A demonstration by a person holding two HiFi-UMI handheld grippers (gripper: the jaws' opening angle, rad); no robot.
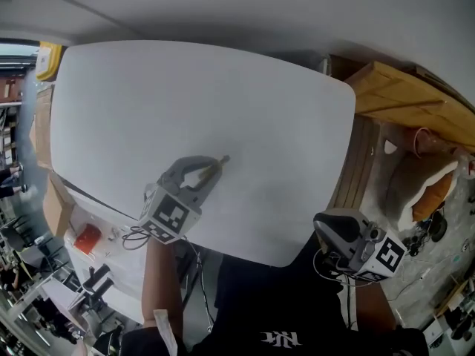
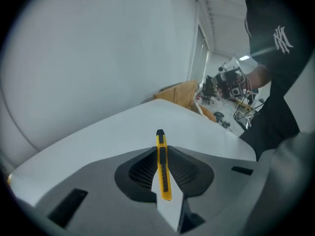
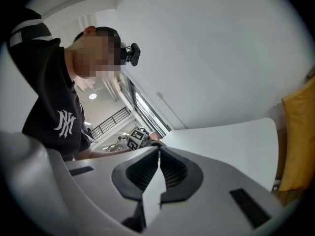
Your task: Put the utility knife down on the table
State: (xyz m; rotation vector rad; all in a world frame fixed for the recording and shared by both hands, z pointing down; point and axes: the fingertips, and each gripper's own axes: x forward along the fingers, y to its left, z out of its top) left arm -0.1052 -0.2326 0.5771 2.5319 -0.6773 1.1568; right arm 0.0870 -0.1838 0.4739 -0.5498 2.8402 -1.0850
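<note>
We see the left gripper (image 2: 161, 151) clamped on the yellow utility knife (image 2: 163, 167). The knife lies lengthwise between its jaws, its black tip poking out over the white table (image 1: 223, 87) (whether it touches the top, we cannot tell). The right gripper (image 3: 158, 152) hangs just off the table's near edge, jaws pressed together on nothing.

The utility knife (image 2: 162, 163) is part-hidden (lower edge) inside the left claw (image 2: 161, 151).
</note>
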